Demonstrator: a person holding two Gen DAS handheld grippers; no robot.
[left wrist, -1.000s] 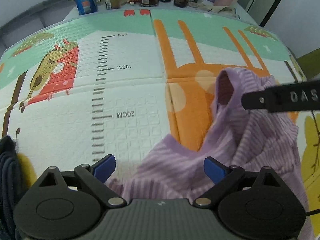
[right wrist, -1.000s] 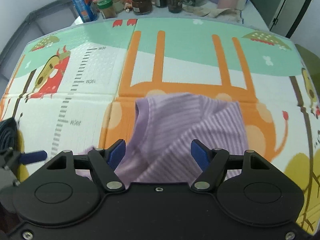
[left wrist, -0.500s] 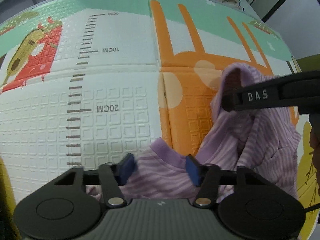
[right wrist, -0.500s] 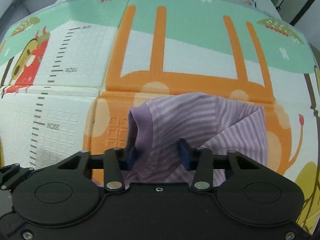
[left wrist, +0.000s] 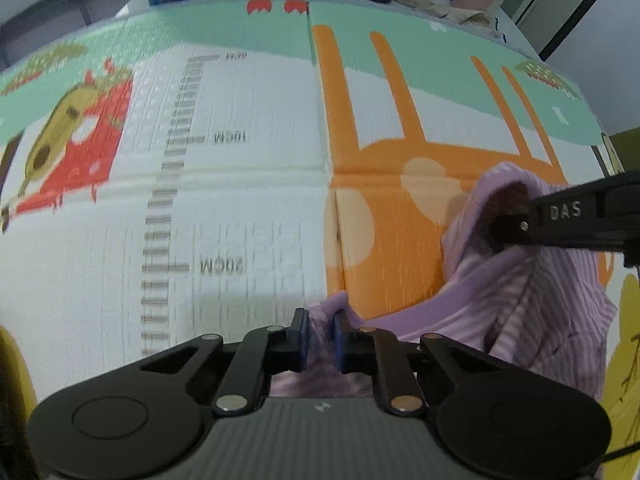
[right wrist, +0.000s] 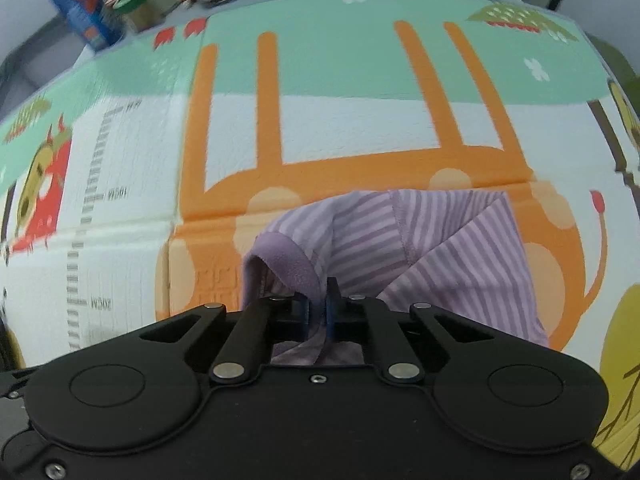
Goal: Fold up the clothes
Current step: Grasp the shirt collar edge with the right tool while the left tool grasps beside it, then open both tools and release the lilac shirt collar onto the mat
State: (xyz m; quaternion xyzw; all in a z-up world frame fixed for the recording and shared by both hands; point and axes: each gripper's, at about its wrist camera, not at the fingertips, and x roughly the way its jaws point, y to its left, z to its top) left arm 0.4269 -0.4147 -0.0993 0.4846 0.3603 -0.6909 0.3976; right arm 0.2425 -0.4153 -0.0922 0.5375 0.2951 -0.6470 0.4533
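While pinched between both hand-held grippers (left wrist: pixel 321 336) (right wrist: pixel 317 314), purple striped garment (right wrist: pixel 440 248), over play mat (left wrist: pixel 240 184)

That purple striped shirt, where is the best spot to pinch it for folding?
Pinch the purple striped shirt at its thick solid-purple edge band, coming in low from the near side. Both the left gripper and the right gripper clamp there now.
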